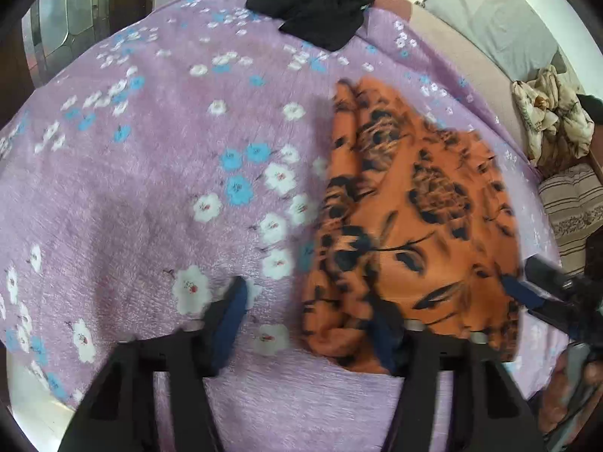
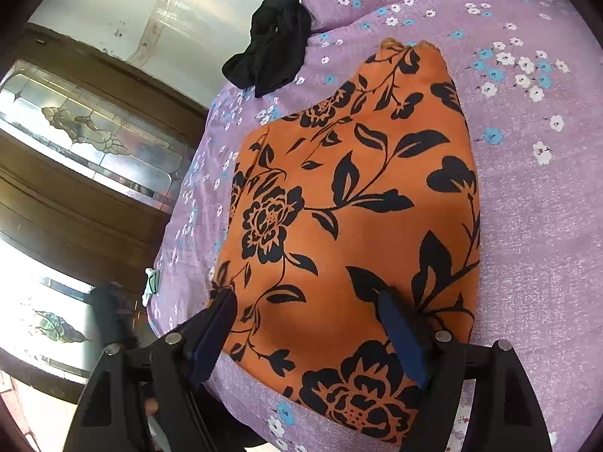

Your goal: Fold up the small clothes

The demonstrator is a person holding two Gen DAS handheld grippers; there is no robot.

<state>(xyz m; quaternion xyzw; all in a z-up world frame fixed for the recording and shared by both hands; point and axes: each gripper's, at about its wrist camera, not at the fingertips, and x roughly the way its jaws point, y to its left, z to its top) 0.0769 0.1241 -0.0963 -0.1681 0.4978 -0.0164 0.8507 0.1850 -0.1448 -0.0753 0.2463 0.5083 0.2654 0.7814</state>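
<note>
An orange garment with black flowers (image 1: 407, 207) lies on the purple floral bedspread (image 1: 150, 188). It looks folded, with a thick bunched edge on its left side in the left wrist view, which is motion-blurred. My left gripper (image 1: 312, 320) is open at the garment's near left edge, its right finger over the cloth, its left finger over the bedspread. My right gripper (image 2: 309, 324) is open just above the garment (image 2: 358, 207), fingers spread across its near end. It also shows at the right edge of the left wrist view (image 1: 546, 293).
A crumpled black garment (image 1: 312, 11) lies at the bed's far edge, also in the right wrist view (image 2: 271, 56). Grey pillow (image 1: 497, 19), a cream floral cloth (image 1: 554, 120) and a striped cushion (image 1: 576, 211) sit right of the bed. A wooden glass-panelled cabinet (image 2: 94, 143) stands beside it.
</note>
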